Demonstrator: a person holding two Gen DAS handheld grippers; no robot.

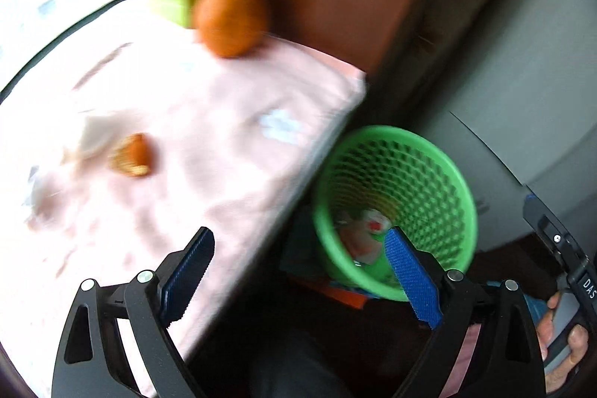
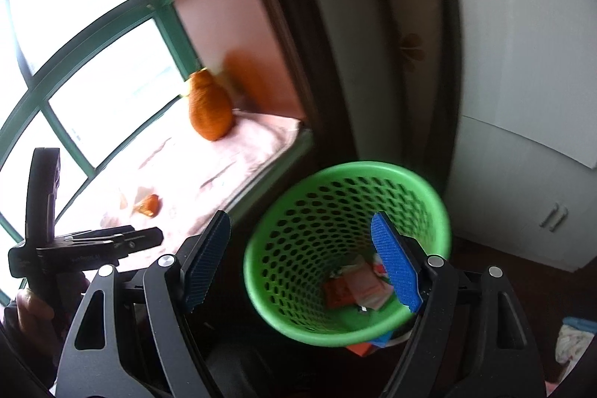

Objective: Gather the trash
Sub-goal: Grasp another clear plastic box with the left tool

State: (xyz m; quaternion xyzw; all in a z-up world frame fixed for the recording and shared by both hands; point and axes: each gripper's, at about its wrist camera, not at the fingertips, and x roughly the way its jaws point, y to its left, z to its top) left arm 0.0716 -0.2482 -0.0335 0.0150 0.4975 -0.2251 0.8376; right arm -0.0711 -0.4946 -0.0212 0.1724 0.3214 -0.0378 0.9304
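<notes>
Now your two hand-held grippers, left (image 1: 298, 271) and right (image 2: 302, 260), gape empty; one basket (image 2: 298, 319) sits below them, one peel (image 1: 130, 155) beyond the left.

Two fisheye cameras, one riding on each handheld gripper, look forward along their own blue-padded fingers. The left wrist view tilts steeply down, close over the pink cloth (image 1: 209, 144) on the window ledge, with the green basket (image 1: 444, 174) low at its right and motion blur across the frame. The right wrist view sits further back and angles down less sharply, facing the basket (image 2: 283, 222) head-on, the window (image 2: 74, 69) curving away at left. Both views share the basket, the pink cloth (image 2: 238, 152), the orange woven pouch (image 1: 231, 13) (image 2: 209, 107) and the small orange scrap (image 1: 132, 155) (image 2: 149, 204); each also catches the other gripper at its edge.
</notes>
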